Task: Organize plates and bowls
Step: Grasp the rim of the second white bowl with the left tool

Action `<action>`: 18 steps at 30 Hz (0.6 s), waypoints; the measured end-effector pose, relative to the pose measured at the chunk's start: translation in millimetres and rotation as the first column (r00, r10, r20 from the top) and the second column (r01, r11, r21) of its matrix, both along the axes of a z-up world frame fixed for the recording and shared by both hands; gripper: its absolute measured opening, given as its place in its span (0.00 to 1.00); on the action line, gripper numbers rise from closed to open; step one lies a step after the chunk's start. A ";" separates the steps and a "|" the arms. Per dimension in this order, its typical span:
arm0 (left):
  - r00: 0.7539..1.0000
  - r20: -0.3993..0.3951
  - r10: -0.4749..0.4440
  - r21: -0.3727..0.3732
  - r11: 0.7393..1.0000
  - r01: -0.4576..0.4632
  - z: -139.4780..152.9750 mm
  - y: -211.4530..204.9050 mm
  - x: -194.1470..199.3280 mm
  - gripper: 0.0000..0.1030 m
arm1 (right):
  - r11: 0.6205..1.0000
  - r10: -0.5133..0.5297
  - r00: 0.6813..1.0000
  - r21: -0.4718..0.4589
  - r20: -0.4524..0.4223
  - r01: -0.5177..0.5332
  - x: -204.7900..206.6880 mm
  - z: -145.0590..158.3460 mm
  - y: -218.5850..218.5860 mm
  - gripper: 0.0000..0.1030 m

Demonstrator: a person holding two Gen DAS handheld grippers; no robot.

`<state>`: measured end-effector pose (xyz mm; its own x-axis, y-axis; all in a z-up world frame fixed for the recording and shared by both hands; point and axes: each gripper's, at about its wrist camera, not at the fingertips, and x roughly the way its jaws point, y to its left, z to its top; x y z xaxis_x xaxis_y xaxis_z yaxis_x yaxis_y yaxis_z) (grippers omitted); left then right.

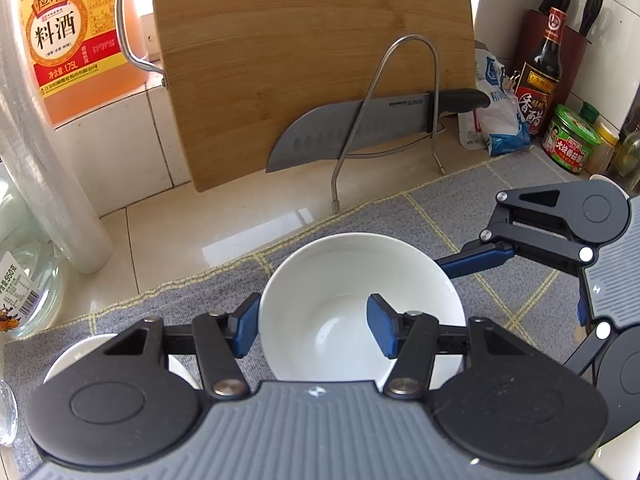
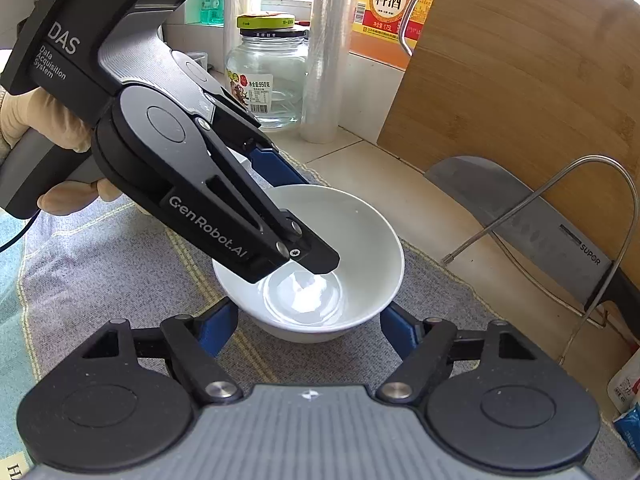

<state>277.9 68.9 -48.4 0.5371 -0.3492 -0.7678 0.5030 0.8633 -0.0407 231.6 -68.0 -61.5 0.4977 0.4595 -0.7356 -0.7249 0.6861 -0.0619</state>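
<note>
A white bowl (image 1: 352,304) stands on a grey checked mat (image 1: 160,300); it also shows in the right wrist view (image 2: 352,248). My left gripper (image 1: 312,328) is open and straddles the bowl's near-left rim, one finger outside, one inside. In the right wrist view the left gripper (image 2: 296,216) reaches down into the bowl. My right gripper (image 2: 310,332) is open, its fingers on either side of the bowl's base, not touching. A second white dish (image 1: 80,356) lies at lower left, partly hidden under my left gripper.
A bamboo cutting board (image 1: 312,60) leans at the back with a knife (image 1: 360,128) in a wire rack (image 1: 400,112). A cooking wine jug (image 1: 76,40), plastic wrap roll (image 1: 48,184), glass jar (image 2: 268,76), sauce bottle (image 1: 540,76) and jars (image 1: 572,140) line the wall.
</note>
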 end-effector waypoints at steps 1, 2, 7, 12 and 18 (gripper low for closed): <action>1.000 0.000 -0.001 -0.001 1.000 0.001 0.0 0.1 -0.1 0.54 | 1.000 0.000 1.000 0.000 -0.001 0.000 -0.2 0.0 -0.1 0.79; 1.000 0.000 -0.004 -0.001 1.000 0.004 0.0 0.2 -0.1 0.54 | 1.000 -0.001 1.000 -0.001 -0.001 0.001 -0.5 0.1 0.0 0.79; 1.000 0.001 -0.009 -0.001 1.000 0.009 0.9 0.8 -2.0 0.54 | 1.000 -0.003 1.000 -0.011 0.001 0.003 -1.8 1.2 1.4 0.79; 1.000 0.007 -0.016 -0.004 1.000 0.016 5.2 0.0 -7.2 0.54 | 1.000 0.002 1.000 -0.007 0.001 -0.002 -4.1 6.8 -1.7 0.79; 0.999 0.021 -0.030 -0.016 0.999 0.030 17.7 -4.8 -19.9 0.54 | 1.000 0.004 1.000 -0.006 0.002 -0.004 -14.6 18.0 -9.7 0.79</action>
<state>258.0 64.1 -30.6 0.5417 -0.3775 -0.7510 0.5296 0.8471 -0.0439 217.0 -77.7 -43.5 0.4973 0.4573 -0.7373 -0.7275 0.6827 -0.0673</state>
